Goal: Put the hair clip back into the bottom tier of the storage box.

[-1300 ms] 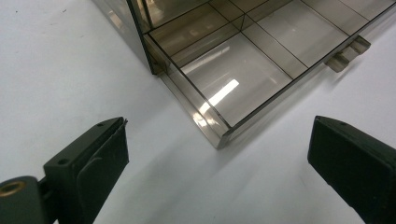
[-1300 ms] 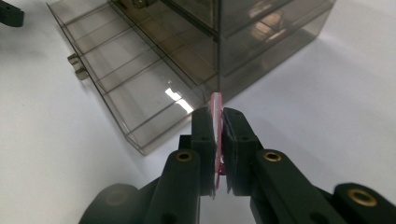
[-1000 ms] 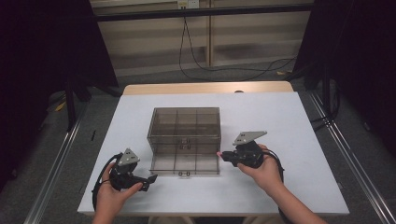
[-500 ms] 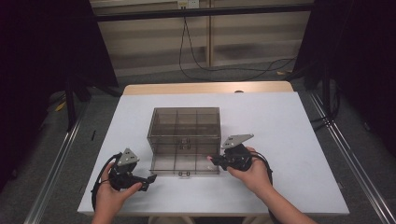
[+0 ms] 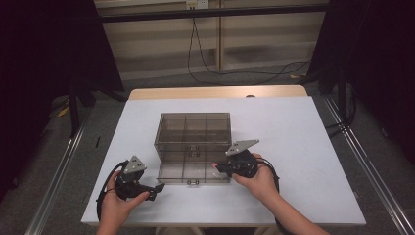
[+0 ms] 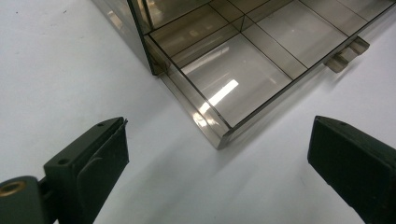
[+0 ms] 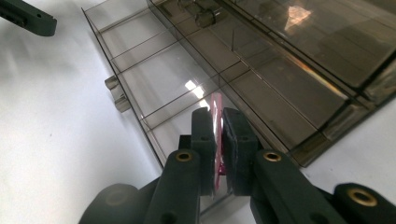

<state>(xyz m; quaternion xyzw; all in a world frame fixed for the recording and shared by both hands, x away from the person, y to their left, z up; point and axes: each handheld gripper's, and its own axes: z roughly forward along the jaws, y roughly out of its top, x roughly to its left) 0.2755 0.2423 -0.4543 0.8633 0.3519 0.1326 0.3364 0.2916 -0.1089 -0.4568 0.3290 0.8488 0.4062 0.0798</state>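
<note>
A smoky see-through drawer box [image 5: 194,128] stands mid-table, its bottom drawer [image 5: 193,175] pulled out toward me. The drawer [image 7: 163,70] is split into several compartments that look bare. My right gripper [image 5: 216,168] reaches in over the drawer's right end. In the right gripper view its jaws [image 7: 218,127] are shut on a thin pink flat piece [image 7: 215,106], held edge-on above the right compartment. My left gripper [image 5: 156,188] rests low at the drawer's front left corner. In the left gripper view it [image 6: 219,140] stands open, with the drawer corner [image 6: 219,135] between and beyond its jaws, untouched.
The white table [image 5: 303,147] has free room left, right and in front of the box. The drawer's small handle [image 7: 116,93] sticks out at its front. Dark floor, metal rails and cables lie around and beyond the table's far wooden edge [image 5: 215,92].
My right gripper has moved left with the pink piece, from beside the drawer to over its right end. The left gripper has stayed put.
</note>
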